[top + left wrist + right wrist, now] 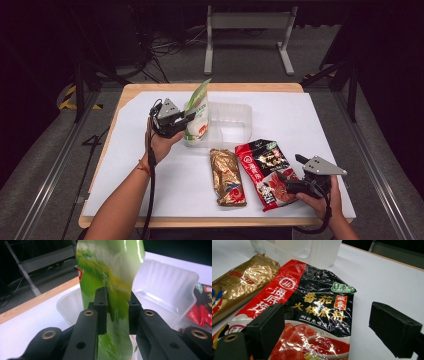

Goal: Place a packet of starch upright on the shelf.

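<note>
- Step in hand, by judgement: placing the green pouch (pixel 198 109) upright into the clear tray (pixel 235 120), which sits near the desk's far edge.
- Left tool (pixel 117 315): jaws narrowly parted, pads pressing the pouch; it grasps the pouch.
- Right tool (pixel 332 332): jaws wide apart, released, poised over the red sauce packet (pixel 312 315) near the desk's front edge.
- Next move: lower the pouch fully, then let go.

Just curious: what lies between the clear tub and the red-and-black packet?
Bare white table cover between clear tub and red-and-black packet, seen in the right gripper view.
</note>
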`<state>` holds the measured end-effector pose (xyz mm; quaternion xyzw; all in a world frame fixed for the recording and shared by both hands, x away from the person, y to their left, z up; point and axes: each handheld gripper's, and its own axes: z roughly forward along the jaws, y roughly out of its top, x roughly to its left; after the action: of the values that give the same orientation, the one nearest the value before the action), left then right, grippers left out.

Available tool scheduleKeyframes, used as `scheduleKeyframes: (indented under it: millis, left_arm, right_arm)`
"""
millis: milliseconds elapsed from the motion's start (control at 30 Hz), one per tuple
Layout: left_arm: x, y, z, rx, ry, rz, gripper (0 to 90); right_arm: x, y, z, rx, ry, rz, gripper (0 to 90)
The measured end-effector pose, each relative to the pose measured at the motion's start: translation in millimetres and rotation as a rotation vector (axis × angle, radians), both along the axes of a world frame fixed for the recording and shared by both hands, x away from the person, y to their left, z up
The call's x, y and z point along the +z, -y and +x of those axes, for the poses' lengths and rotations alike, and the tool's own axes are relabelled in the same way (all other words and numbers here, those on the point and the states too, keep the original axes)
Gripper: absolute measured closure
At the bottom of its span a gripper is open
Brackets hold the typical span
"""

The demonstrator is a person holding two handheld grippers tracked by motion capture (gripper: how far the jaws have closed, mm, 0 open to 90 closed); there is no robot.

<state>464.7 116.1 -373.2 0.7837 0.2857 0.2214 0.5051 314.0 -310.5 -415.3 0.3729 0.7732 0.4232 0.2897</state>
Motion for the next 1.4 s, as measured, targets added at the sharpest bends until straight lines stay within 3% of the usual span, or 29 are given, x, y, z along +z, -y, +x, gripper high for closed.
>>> scheduleKeyframes:
  millis: [467,800,900,1133,1400]
  left_arm:
    - [-7.2,-19.5,-21.6,-0.034,-0.019,0.011,73.3]
    - [-12.1,-28.0,-48.6,-0.104,-0.033,0.021,69.2]
    - [-18.5,-25.0,-57.3,-0.125,-0.047,0.062,64.0]
    - [-33.4,-12.8,-64.1,-0.162,-0.117,0.080,48.3]
    - [-46.3,6.1,-62.5,-0.211,-0.202,0.071,38.9]
  right_arm:
    - [-0.5,-0.8,0.1,0.002,-0.002,-0.010,13.8]
    - [-0.2,-1.2,-0.2,0.004,0.000,-0.010,13.8]
    - [0.0,-1.0,-0.3,0.003,0.002,-0.010,13.8]
    - [0.4,-1.6,-0.6,0.005,0.003,-0.020,13.8]
    - [0.9,-0.6,-0.9,0.003,0.009,-0.019,13.8]
